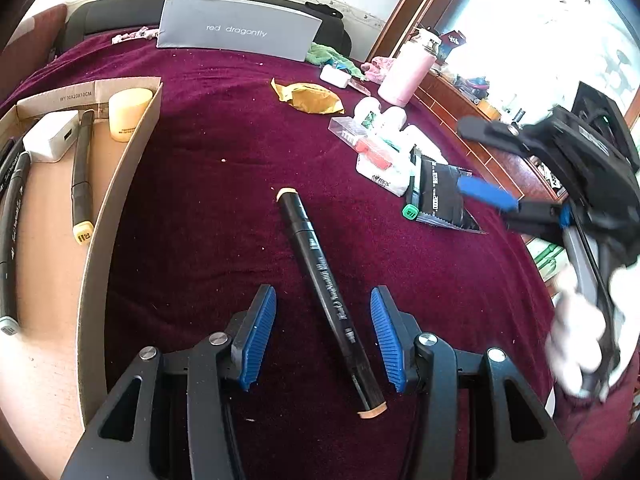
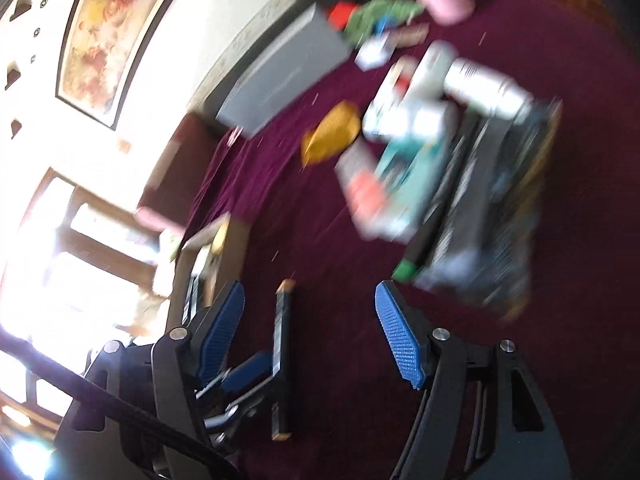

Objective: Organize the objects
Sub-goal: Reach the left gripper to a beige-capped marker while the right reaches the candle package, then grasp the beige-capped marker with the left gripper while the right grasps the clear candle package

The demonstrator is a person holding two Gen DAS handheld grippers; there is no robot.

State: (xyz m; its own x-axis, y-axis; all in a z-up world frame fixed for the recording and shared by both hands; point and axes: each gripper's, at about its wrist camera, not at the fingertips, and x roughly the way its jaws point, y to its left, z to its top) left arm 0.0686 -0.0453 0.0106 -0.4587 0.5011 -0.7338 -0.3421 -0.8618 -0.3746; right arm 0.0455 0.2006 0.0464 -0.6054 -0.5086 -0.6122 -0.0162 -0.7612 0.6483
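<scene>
- Maroon cloth (image 1: 224,128) covers the whole work surface; grey box (image 1: 240,28) w/ "red dragonfly" print stands at the far edge.
- Cardboard tray (image 1: 120,184) on the left of the left wrist view, holding several markers, a white block and a cream cylinder.
- Clutter pile (image 1: 384,148) far right: packets, bottles, pink flask (image 1: 404,72) behind it.
- Right gripper (image 1: 476,160) above the pile's black packet, jaws wide apart, nothing btwn them; its own view is badly motion-blurred.
- Left gripper (image 1: 324,336) low over the cloth, jaws partly open, pads not touching anything.
- Black marker (image 1: 320,280) lies flat on the cloth, long axis diagonal: one tan end cap points far-left, the other near-right. Its near half sits btwn the left gripper's blue pads (image 1: 260,332), clear gap each side.
</scene>
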